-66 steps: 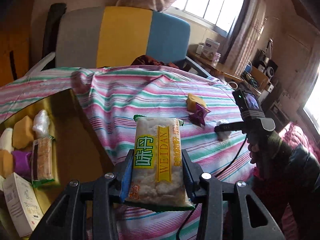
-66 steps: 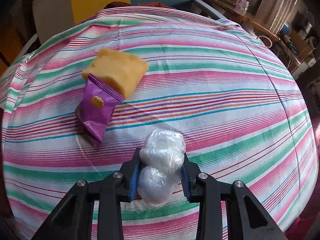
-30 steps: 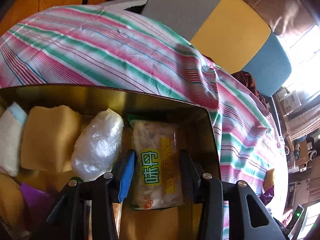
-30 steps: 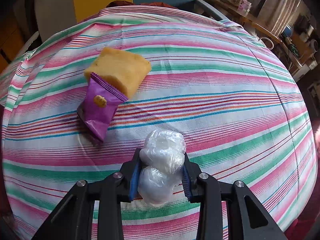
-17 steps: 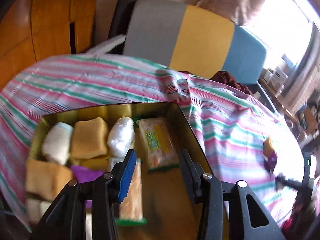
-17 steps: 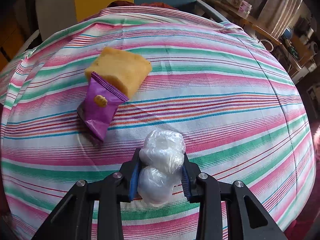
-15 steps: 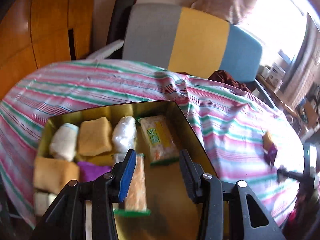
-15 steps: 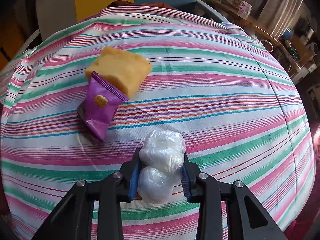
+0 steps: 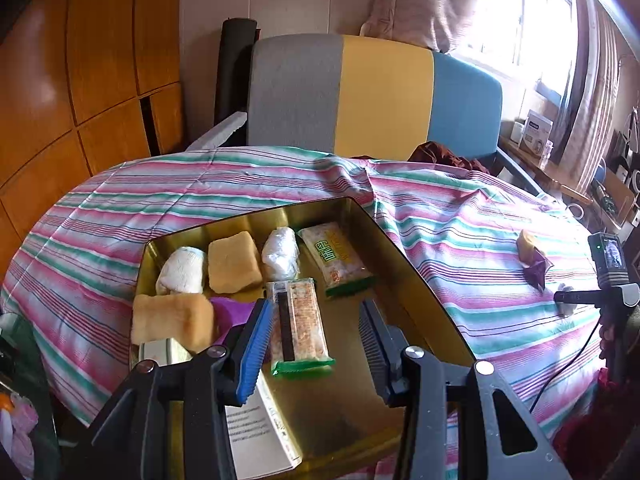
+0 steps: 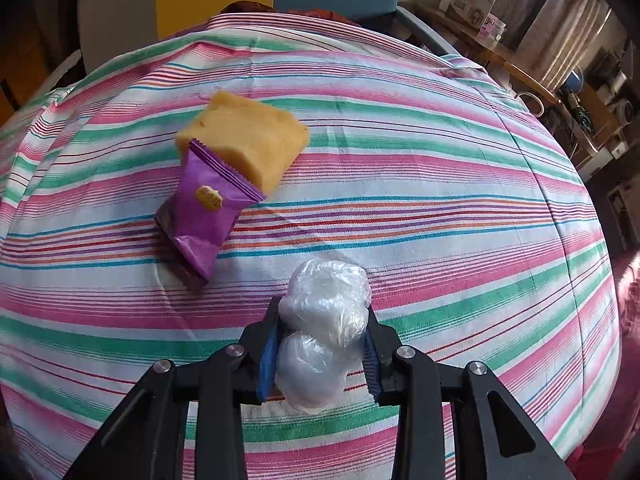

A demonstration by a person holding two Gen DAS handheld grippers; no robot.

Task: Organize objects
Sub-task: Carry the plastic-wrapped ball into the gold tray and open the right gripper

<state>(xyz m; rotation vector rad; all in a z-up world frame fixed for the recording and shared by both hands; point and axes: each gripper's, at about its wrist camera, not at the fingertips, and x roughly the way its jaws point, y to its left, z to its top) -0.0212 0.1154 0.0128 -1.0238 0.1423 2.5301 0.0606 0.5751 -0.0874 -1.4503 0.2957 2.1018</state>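
Observation:
A gold tin (image 9: 416, 280) sits on the striped cloth and holds several snacks: the yellow-labelled rice cracker pack (image 9: 336, 256), a second cracker pack (image 9: 298, 324), yellow sponge cakes (image 9: 232, 266), and plastic-wrapped white lumps (image 9: 280, 254). My left gripper (image 9: 316, 340) is open and empty, raised above the tin's near half. My right gripper (image 10: 320, 354) is shut on a clear-wrapped white bundle (image 10: 324, 320), low over the cloth. A purple packet (image 10: 204, 216) and a yellow cake (image 10: 248, 140) lie just beyond it, also seen in the left wrist view (image 9: 532, 260).
A grey, yellow and blue chair back (image 9: 372, 96) stands behind the table. A white leaflet (image 9: 256, 432) lies at the tin's near corner. A cluttered desk (image 10: 500, 40) stands at the far right. Wooden cabinets (image 9: 60, 100) line the left.
My left gripper let go of the yellow-labelled cracker pack in the tin, then lifted and drew back from it. My right gripper has stayed put, holding the bundle.

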